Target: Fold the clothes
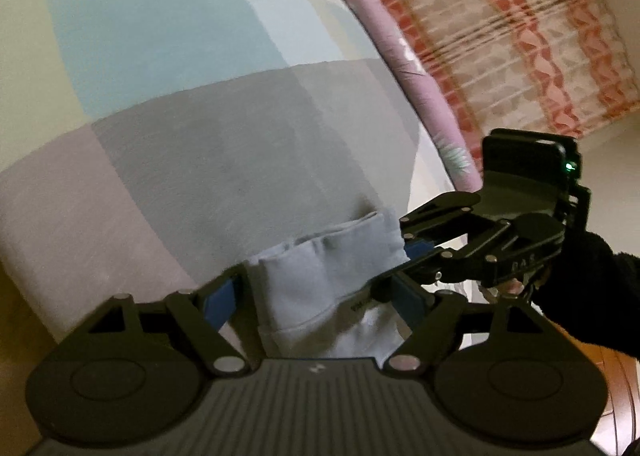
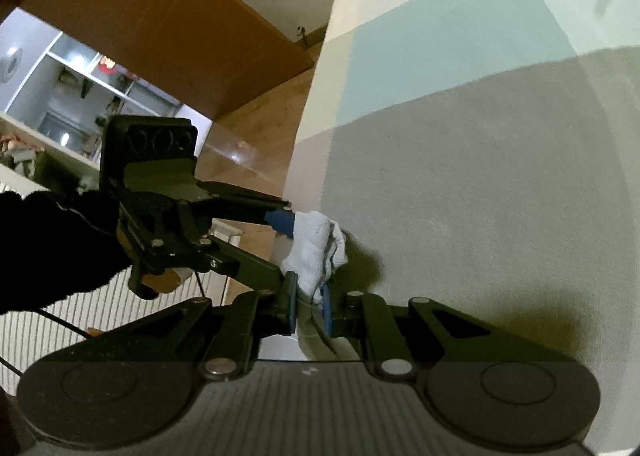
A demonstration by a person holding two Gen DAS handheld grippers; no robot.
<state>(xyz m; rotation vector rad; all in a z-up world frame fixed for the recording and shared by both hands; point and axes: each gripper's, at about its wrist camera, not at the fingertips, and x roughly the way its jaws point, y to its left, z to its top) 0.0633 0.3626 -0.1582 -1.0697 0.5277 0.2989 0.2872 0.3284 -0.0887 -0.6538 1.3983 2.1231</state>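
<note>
- Nearest your left lens, the left gripper [image 1: 316, 296] has its blue pads spread wide, and the pale grey-blue knit garment [image 1: 320, 268] runs up between them; whether either pad bites the cloth I cannot tell, so treat that side as loose.
- Your right gripper [image 2: 310, 306] is pinched tight on a thin bunched bit of the same garment, which looks whiter in the right view [image 2: 316, 244].
- Both claws meet on the cloth above the near edge of the bed, over the checked grey, blue and cream bedsheet [image 1: 180, 136].
- If you pull the two apart, the cloth could slide out of the wide left jaws and drop off the bed's edge toward the wooden floor [image 2: 256, 124].
- With so little fabric in the right pinch, a sharp tug could strip it free.
- Your grippers sit crowded together, so their fingers could knock or trap the wrong layer.
</note>
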